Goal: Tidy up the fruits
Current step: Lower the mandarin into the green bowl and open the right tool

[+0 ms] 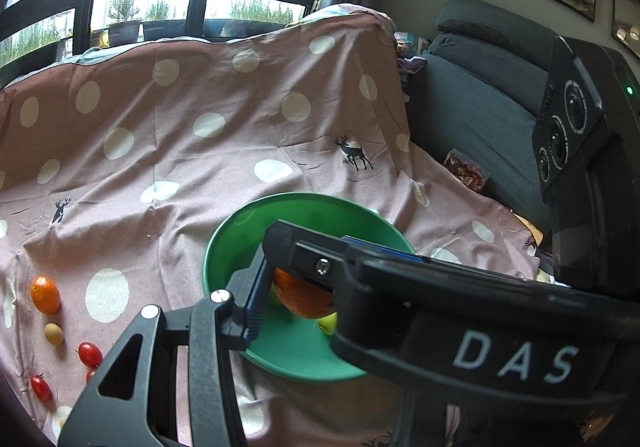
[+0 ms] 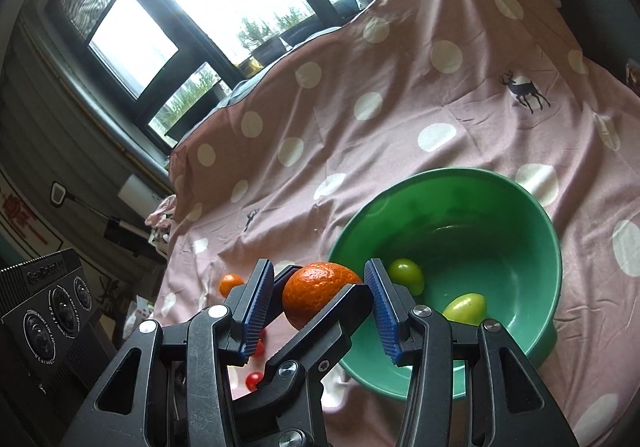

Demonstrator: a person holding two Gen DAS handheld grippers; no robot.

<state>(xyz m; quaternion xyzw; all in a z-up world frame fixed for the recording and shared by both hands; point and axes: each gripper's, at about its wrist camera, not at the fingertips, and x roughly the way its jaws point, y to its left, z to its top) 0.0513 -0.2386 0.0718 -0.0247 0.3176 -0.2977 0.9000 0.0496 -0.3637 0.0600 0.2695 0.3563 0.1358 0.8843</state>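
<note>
Fruit lies spread on a pink dotted cloth (image 1: 192,175) in the left wrist view. A small orange (image 1: 45,294), a pale oval fruit (image 1: 54,333) and two cherry tomatoes (image 1: 90,353) are near the left edge, well apart from the green bowl (image 1: 304,203). The left tool (image 1: 304,287) is over the bowl. Its one visible blue pad is just beside a bigger orange (image 1: 308,299), and its other finger is hidden behind the right tool (image 1: 296,243), which crosses the picture from the right. A green fruit (image 1: 328,323) shows under the orange, inside the bowl.

In the right wrist view, the right tool has its two blue pads (image 2: 256,307) wide apart, one on each side of the bigger orange, which is above the near rim of the bowl. A black finger (image 2: 332,311) of the left tool comes up from below across the front of this orange, and another black tip shows at its left side, so the left tool seems clamped on it. Two green fruits (image 2: 406,275) lie inside the bowl, at its near wall. The small orange and a cherry tomato are on the cloth, left of the bowl.
</note>
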